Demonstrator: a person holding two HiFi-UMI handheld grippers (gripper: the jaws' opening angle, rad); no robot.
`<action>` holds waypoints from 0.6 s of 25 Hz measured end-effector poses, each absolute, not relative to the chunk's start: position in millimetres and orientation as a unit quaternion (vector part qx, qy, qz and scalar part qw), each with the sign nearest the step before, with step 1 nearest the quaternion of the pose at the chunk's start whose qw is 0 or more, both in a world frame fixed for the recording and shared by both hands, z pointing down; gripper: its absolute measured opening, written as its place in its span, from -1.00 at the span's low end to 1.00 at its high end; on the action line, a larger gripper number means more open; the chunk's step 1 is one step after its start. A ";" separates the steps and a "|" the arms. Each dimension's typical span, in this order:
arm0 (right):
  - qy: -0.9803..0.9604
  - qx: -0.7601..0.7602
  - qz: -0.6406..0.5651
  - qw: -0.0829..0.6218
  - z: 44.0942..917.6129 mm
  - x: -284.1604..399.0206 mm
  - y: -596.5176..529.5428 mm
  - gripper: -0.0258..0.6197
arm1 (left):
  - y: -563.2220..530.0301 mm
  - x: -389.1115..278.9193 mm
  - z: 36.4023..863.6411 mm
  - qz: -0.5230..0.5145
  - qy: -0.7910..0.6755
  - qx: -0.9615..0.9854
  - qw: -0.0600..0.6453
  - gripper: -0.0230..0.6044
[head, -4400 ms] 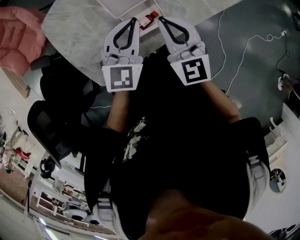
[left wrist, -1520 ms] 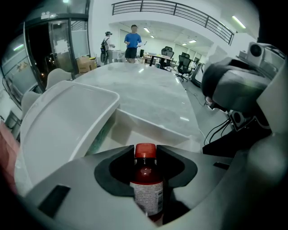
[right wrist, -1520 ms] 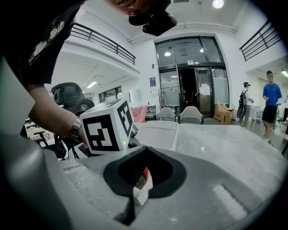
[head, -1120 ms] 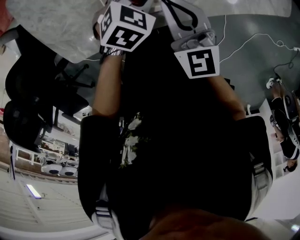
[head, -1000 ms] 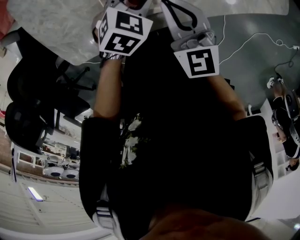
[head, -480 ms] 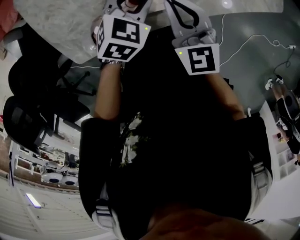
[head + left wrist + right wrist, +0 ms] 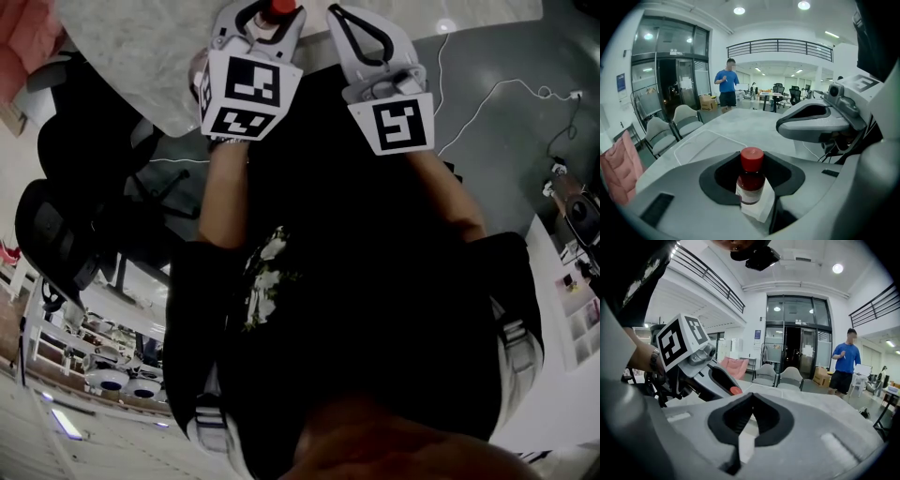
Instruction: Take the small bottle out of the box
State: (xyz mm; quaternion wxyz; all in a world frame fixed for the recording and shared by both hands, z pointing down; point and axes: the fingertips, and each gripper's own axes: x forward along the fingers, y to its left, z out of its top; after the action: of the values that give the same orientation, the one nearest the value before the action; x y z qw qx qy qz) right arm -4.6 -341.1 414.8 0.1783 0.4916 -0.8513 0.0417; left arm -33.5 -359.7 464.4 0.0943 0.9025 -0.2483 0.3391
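One small red-capped bottle (image 7: pixel 751 180) of dark liquid, left gripper (image 7: pixel 269 14) clamped on its labelled body, the best hold; likely light, stiff, slick, breakable; right gripper (image 7: pixel 751 397) closed, empty

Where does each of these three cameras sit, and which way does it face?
Head view: on the person's head, facing steeply down at the black shirt, forearms, left hand-held gripper and right hand-held gripper.
Left gripper view: rides the left one, looking along its jaws, closed on the small bottle, across the table.
Right gripper view: rides the right one, jaws shut and empty, facing the left one.
Shared: all show the bottle's red cap.
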 end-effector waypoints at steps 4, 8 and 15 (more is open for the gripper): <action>-0.854 0.490 0.024 0.175 400.3 -11.0 -333.0 -0.93 | -350.2 -38.2 447.0 0.327 -0.260 0.904 0.094 -0.42; -0.858 0.484 0.011 0.171 384.1 -17.2 -324.5 -0.93 | -344.6 -48.9 422.2 0.312 -0.285 0.903 0.079 -0.42; -0.869 0.470 -0.014 0.157 359.7 -45.5 -313.4 -0.93 | -334.5 -74.0 371.3 0.260 -0.312 0.913 0.036 -0.42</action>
State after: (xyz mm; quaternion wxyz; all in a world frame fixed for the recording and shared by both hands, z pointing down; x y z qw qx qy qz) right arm -45.5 -313.4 359.7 0.1566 0.4697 -0.8687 -0.0137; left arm -74.0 -334.5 371.3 0.0361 0.9129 -0.3122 0.2603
